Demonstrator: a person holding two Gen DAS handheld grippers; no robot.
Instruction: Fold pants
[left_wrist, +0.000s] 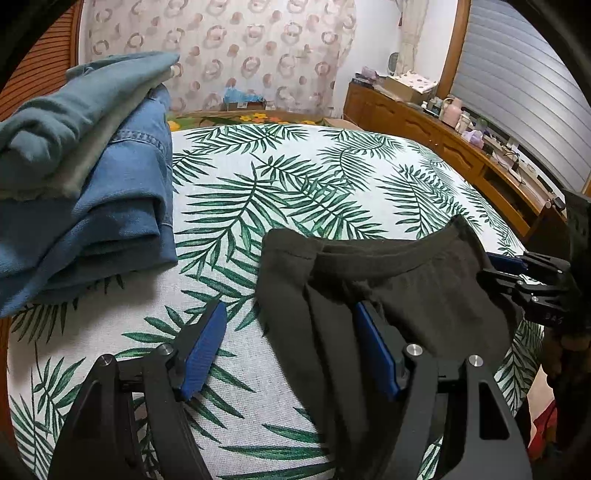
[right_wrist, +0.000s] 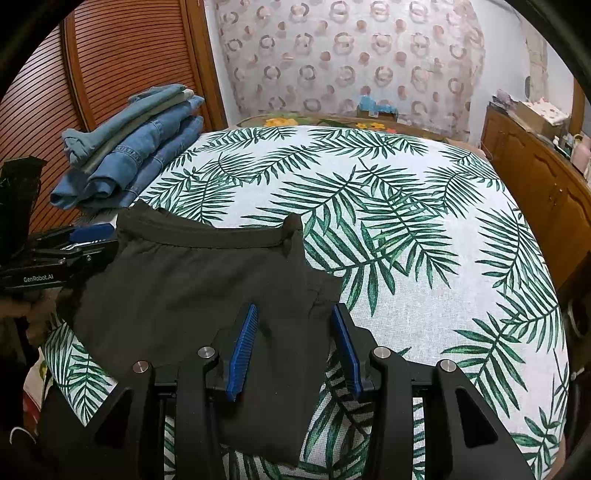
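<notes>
Dark pants (right_wrist: 192, 280) lie on the palm-leaf bedspread (right_wrist: 424, 258) at the near edge, waistband stretched across on the far side, cloth bunched and trailing off the near edge; the left gripper (left_wrist: 290, 350) stands with its blue pads (left_wrist: 205, 350) spread wide apart, nothing pinched between them, the left pad over bare bedspread and the right pad at the pants' edge, cloth lying over that finger; the right gripper (right_wrist: 295, 350) is likewise spread, blue pads apart, a fold of the dark cloth lying loose between them but not squeezed; seen from the right wrist, the left gripper sits at the waistband's left end, whether touching it is hard to tell; over at the far left a stack of folded clothes (right_wrist: 129, 147), denim below and teal on top, rests well apart from the pants; a wooden dresser (left_wrist: 424, 125) runs along the right side, cluttered on top.
</notes>
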